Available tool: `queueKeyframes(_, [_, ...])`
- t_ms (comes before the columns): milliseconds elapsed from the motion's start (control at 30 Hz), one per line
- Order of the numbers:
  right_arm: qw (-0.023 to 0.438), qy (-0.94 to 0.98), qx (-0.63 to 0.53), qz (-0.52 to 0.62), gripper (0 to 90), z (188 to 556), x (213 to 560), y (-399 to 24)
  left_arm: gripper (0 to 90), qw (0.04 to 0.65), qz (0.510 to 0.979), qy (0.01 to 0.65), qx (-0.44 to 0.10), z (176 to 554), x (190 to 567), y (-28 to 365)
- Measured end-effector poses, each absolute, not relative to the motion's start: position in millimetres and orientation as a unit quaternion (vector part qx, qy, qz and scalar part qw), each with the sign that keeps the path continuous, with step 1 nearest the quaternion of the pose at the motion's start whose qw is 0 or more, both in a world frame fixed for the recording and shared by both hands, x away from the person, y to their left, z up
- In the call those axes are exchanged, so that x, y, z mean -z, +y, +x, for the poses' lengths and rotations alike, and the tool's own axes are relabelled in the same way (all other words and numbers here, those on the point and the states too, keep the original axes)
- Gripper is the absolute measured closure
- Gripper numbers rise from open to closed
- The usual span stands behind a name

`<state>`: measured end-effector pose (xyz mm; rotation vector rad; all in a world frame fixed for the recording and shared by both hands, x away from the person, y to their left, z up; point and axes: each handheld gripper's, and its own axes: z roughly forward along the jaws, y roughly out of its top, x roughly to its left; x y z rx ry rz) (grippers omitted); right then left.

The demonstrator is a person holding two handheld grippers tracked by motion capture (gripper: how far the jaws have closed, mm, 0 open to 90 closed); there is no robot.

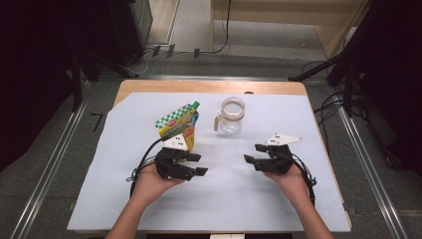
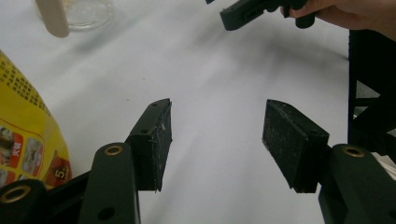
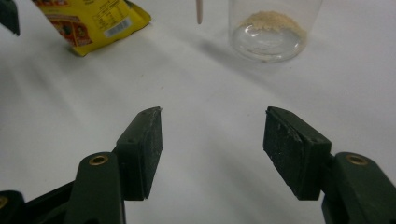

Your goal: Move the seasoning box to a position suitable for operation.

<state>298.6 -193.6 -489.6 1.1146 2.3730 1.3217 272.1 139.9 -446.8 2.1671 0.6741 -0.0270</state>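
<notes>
A yellow stand-up pouch [image 1: 180,127] with a green checked top and green cap stands left of centre on the white sheet. To its right is a clear glass jug [image 1: 232,116] with a pale handle. My left gripper [image 1: 198,164] lies just in front of the pouch, pointing right, open and empty. My right gripper [image 1: 253,153] faces it from the right, also open and empty. In the left gripper view the left gripper [image 2: 217,135] has bare sheet between its pads, with the pouch [image 2: 23,140] at its left. Beyond the right gripper [image 3: 212,144], the jug [image 3: 273,28] holds a little pale powder.
The white sheet [image 1: 149,199] covers most of a wooden table [image 1: 209,86]. Metal rails run along the floor on both sides. Dark stands and cables are at the far corners. A wide stretch of bare sheet lies between and in front of the two hands.
</notes>
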Motion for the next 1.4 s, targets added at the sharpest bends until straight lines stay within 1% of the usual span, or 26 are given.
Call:
queueKeyframes(100, [0.097,0.784,-0.468,0.395,38.8,307.8,490.1,-193.2,42.8,0.420,0.868,0.266,0.012,272.6,447.0,139.4])
queueKeyframes(300, [0.087,0.780,-0.462,0.413,38.9,322.1,487.6,-189.3,42.8,0.423,0.867,0.262,0.016,272.6,447.3,138.7])
queueKeyframes(333, [0.083,0.779,-0.460,0.418,37.9,329.4,486.8,-187.4,42.8,0.418,0.870,0.262,0.012,272.3,447.4,137.6])
queueKeyframes(400, [0.090,0.782,-0.454,0.417,38.0,335.8,484.9,-184.1,42.6,0.417,0.871,0.259,0.007,271.6,447.5,137.1])
queueKeyframes(467, [0.088,0.782,-0.453,0.419,36.9,342.3,481.5,-179.4,42.7,0.426,0.869,0.251,0.009,269.9,446.4,135.2])
queueKeyframes(1000, [0.106,0.797,-0.429,0.412,33.4,384.5,475.6,-152.5,42.5,0.425,0.870,0.251,0.010,270.0,446.2,135.4])
queueKeyframes(1033, [0.108,0.800,-0.421,0.414,29.8,389.8,476.2,-148.2,42.5,0.424,0.870,0.250,0.011,270.0,446.2,135.4])
queueKeyframes(1067, [0.108,0.800,-0.421,0.414,29.8,389.8,476.2,-148.2,42.5,0.424,0.870,0.250,0.011,270.1,446.2,135.4])
queueKeyframes(1100, [0.120,0.802,-0.406,0.422,28.4,395.5,477.7,-144.3,42.5,0.425,0.870,0.250,0.011,270.0,446.6,135.0])
queueKeyframes(1200, [0.118,0.794,-0.411,0.432,26.9,401.4,479.8,-144.3,42.5,0.424,0.871,0.249,0.010,269.8,446.6,134.7])
queueKeyframes(1300, [0.120,0.786,-0.423,0.435,18.6,407.3,484.3,-140.5,42.5,0.424,0.871,0.249,0.012,270.3,446.8,134.6])
queueKeyframes(1333, [0.130,0.785,-0.423,0.433,14.4,410.2,488.2,-134.9,42.5,0.424,0.871,0.249,0.012,270.6,447.2,134.5])
queueKeyframes(1400, [0.135,0.781,-0.424,0.438,13.3,412.1,490.5,-131.2,42.5,0.424,0.871,0.249,0.012,270.5,447.2,134.4])
